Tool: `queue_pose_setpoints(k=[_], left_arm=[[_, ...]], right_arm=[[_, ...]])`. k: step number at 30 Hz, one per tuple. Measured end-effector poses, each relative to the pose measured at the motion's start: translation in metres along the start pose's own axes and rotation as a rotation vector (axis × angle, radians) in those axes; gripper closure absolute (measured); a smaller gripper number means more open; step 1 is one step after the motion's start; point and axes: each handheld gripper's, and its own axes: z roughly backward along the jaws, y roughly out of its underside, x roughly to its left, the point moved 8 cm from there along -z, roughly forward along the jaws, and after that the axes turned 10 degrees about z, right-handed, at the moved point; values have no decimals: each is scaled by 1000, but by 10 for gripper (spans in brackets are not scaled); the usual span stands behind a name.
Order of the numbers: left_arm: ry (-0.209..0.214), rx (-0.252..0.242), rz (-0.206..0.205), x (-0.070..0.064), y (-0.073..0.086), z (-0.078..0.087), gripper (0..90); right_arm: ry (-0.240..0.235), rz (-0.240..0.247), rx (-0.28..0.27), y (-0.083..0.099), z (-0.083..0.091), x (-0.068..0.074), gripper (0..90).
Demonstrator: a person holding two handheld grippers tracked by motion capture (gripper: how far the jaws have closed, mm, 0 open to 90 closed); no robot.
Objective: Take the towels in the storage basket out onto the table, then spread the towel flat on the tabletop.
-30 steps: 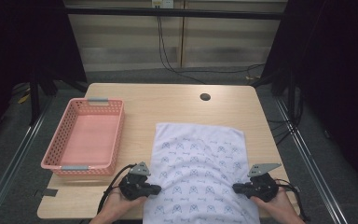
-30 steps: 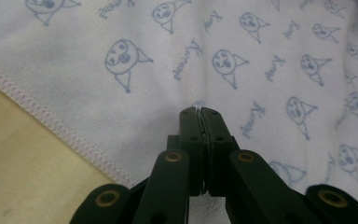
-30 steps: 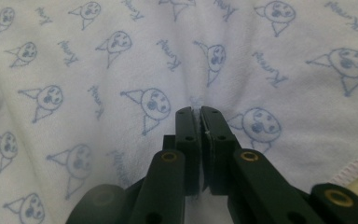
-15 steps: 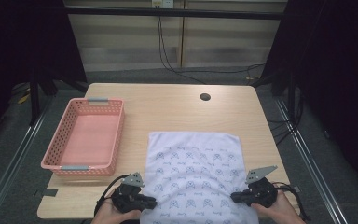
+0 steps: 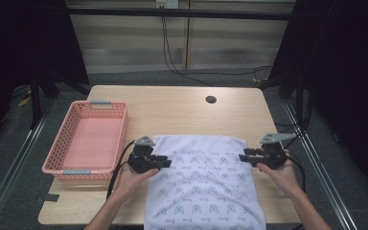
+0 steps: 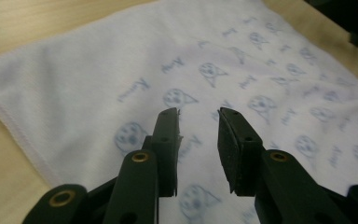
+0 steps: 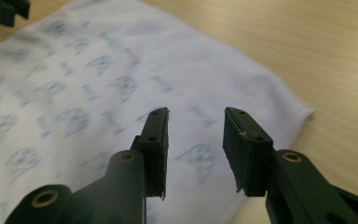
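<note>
A white printed cloth [image 5: 203, 184] is spread flat on the counter [image 5: 182, 108], its near end hanging over the edge. The left hand-held gripper [image 5: 165, 162] and right hand-held gripper [image 5: 243, 157] are held over its far corners, jaws apart, nothing clamped. A grasp taken too shallow is judged likely to slip off the hem, and uneven lifting would skew any fold. A pink basket [image 5: 87, 139] stands just outside the left hand-held gripper; a trailing cable could snag its rim. Nothing is noted between the hand-held grippers.
</note>
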Motion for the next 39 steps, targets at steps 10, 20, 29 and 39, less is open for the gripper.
queue_pose_setpoints(k=[10, 20, 29, 39], left_arm=[[-58, -9, 1, 26, -22, -12, 669], [-85, -41, 54, 49, -33, -16, 631], [-167, -61, 89, 71, -38, -25, 552], [-205, -40, 88, 80, -35, -29, 483]], right_arm=[[87, -63, 23, -4, -35, -61, 577], [90, -77, 71, 6, -66, -73, 574], [57, -77, 72, 8, -67, -65, 851], [44, -84, 68, 10, -64, -63, 854]])
